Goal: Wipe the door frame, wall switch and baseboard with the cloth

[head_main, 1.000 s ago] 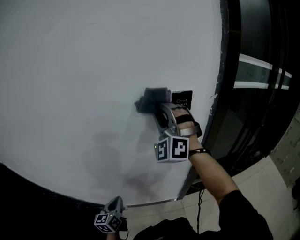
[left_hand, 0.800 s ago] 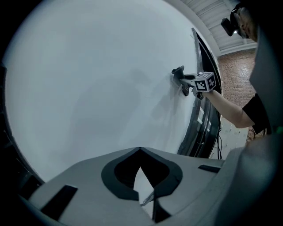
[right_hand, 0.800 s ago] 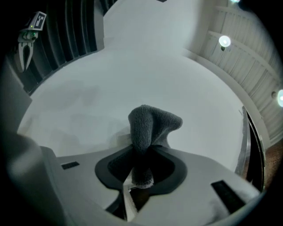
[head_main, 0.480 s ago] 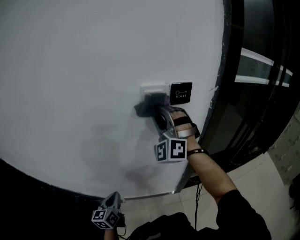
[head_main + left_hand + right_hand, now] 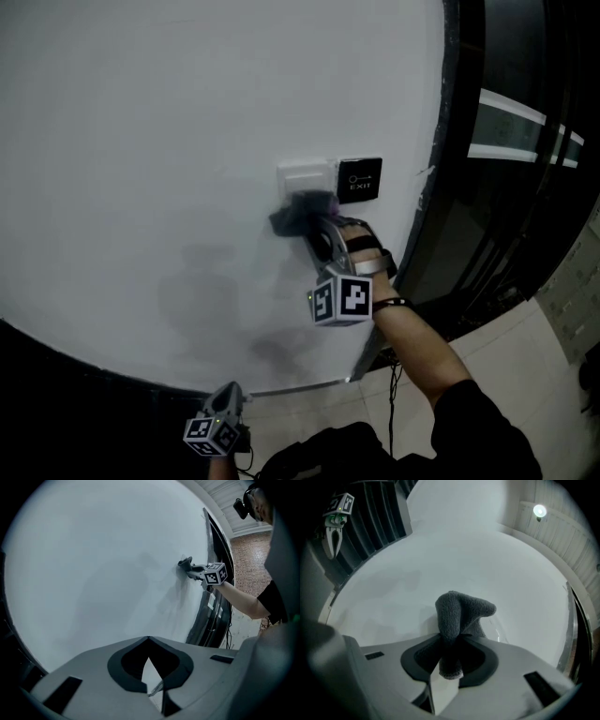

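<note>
My right gripper (image 5: 314,225) is shut on a dark grey cloth (image 5: 300,211) and presses it against the white wall (image 5: 169,141) just below the white wall switch (image 5: 305,175). In the right gripper view the cloth (image 5: 457,616) sticks up bunched from the jaws of the right gripper (image 5: 447,667). The dark door frame (image 5: 452,141) runs down the right of the wall. A thin metal baseboard strip (image 5: 305,387) edges the wall's foot. My left gripper (image 5: 217,433) hangs low near the floor, away from the wall, jaws closed on nothing (image 5: 152,688).
A black EXIT plate (image 5: 359,180) sits right of the switch. Beyond the frame is a dark glass door (image 5: 516,150) with pale stripes. A cable (image 5: 398,394) lies on the tiled floor (image 5: 525,366) at the frame's foot. A brick wall (image 5: 248,559) shows further off.
The right gripper has slid the cloth down off the wall switch, which was covered a second ago and now shows fully. The left gripper barely shifted.
</note>
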The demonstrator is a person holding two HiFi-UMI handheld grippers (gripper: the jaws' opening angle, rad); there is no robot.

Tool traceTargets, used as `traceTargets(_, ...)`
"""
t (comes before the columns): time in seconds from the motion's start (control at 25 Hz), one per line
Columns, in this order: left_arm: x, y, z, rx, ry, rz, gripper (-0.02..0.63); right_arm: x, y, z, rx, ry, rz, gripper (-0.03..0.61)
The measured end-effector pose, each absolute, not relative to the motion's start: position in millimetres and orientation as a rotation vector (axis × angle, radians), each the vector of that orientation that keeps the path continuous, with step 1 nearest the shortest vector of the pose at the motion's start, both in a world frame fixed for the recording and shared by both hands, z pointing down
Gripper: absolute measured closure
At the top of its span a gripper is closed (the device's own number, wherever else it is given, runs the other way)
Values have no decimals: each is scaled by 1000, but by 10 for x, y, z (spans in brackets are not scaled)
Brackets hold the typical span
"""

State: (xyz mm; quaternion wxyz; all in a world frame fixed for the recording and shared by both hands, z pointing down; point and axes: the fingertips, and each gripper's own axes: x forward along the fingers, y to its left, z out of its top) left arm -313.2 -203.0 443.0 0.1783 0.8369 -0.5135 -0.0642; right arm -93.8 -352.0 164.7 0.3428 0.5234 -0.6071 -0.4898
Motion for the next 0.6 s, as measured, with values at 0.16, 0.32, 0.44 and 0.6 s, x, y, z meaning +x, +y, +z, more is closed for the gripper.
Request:
traceTargets(0.16, -3162, -2010, 4443, 2363, -1454, -180, 623, -991, -3409, 1672, 1350, -1655, -1253, 483)
traceTargets(0.32, -3187, -2060, 4410, 2369, -1459, -187, 623, -1285, -3135, 1353, 1357, -1986, -1157, 483)
traceTargets(0.44, -3158, -2093, 4360, 2381, -1452, -203, 623, -1599, -2980, 1112, 1300, -2395, -904, 483)
traceTargets(0.6, -3135, -2106, 4319, 2393, -1444, -216, 623, -1778, -2980, 942, 1208, -2760, -549, 483)
